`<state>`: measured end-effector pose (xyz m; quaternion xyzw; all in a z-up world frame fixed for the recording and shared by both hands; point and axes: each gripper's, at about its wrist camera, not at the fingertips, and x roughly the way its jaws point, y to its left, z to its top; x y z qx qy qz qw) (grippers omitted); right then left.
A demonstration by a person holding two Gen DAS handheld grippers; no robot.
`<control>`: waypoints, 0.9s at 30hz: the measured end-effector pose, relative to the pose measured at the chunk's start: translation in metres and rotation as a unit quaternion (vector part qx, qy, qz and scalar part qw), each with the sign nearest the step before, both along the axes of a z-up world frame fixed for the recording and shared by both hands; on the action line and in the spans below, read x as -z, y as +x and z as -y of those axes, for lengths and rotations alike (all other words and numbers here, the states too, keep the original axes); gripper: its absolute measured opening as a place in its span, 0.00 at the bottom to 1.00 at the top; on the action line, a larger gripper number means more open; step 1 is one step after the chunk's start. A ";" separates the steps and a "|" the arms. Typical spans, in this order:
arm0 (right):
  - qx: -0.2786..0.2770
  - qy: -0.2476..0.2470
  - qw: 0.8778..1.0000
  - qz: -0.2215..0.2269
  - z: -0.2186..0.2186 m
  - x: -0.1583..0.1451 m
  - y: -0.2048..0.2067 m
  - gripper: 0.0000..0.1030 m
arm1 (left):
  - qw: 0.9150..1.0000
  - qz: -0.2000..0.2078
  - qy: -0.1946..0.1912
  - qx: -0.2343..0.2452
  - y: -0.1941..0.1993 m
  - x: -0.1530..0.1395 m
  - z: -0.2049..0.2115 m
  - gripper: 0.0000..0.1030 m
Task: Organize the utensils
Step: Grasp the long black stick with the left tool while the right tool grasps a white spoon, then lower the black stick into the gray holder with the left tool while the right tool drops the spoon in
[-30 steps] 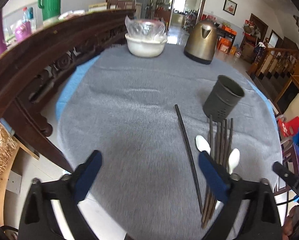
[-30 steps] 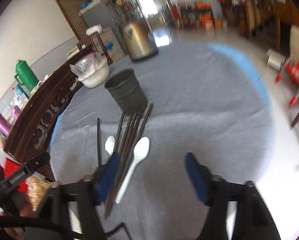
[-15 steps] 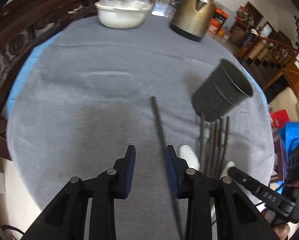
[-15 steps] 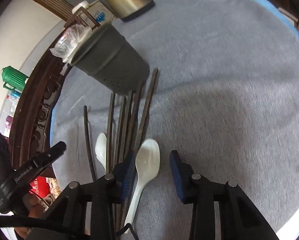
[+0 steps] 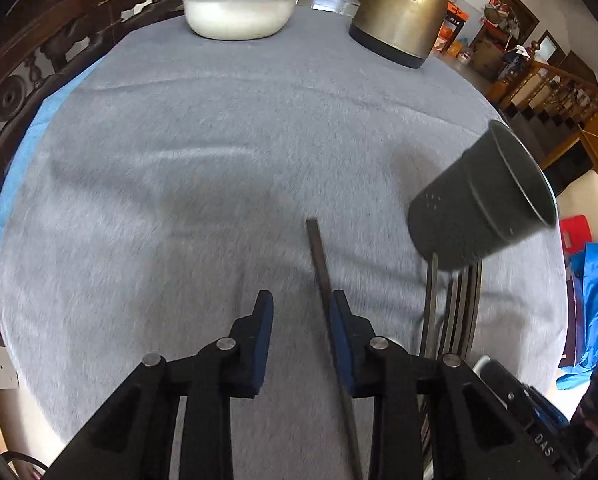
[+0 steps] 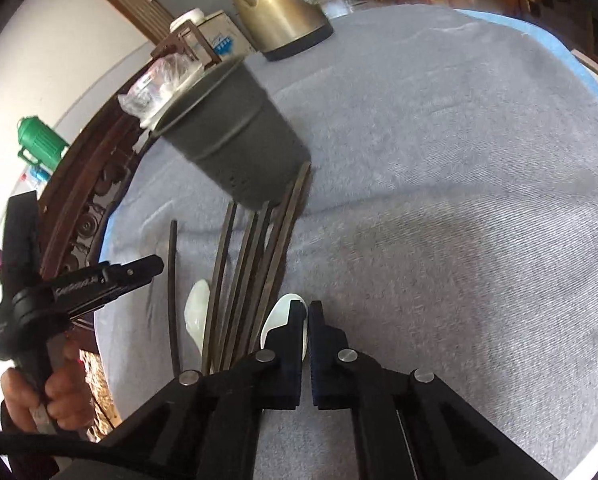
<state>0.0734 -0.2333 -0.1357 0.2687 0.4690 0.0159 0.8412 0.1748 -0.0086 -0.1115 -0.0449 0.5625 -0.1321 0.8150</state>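
While my right tool (image 6: pixel 307 312) clamps the white spoon (image 6: pixel 277 316) and my left tool (image 5: pixel 301 304) is closing around the lone chopstick (image 5: pixel 321 256), lifting toward the holder (image 6: pixel 239 148) ahead follows.

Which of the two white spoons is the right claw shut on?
The right claw is shut on the white spoon right of the chopstick bundle. The other spoon lies untouched left of it.

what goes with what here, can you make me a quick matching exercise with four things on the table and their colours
Things:
1. kettle
2. bowl
3. utensil holder
4. tablecloth

Colours:
a. white
b. grey
c. bronze
d. dark grey-green

Pairs: 1-c, 2-a, 3-d, 4-b
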 end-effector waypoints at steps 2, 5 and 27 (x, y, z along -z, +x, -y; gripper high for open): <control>0.006 0.005 1.000 0.002 0.006 -0.001 0.000 0.03 | 1.000 -0.009 -0.007 -0.003 0.007 0.004 0.004 0.24; 0.009 0.020 1.000 0.007 0.014 -0.003 -0.003 0.03 | 1.000 -0.009 -0.011 -0.001 0.012 0.003 0.006 0.15; -0.027 -0.097 0.995 -0.021 -0.036 -0.011 0.000 0.38 | 0.999 0.025 -0.035 0.020 0.004 -0.012 -0.003 0.07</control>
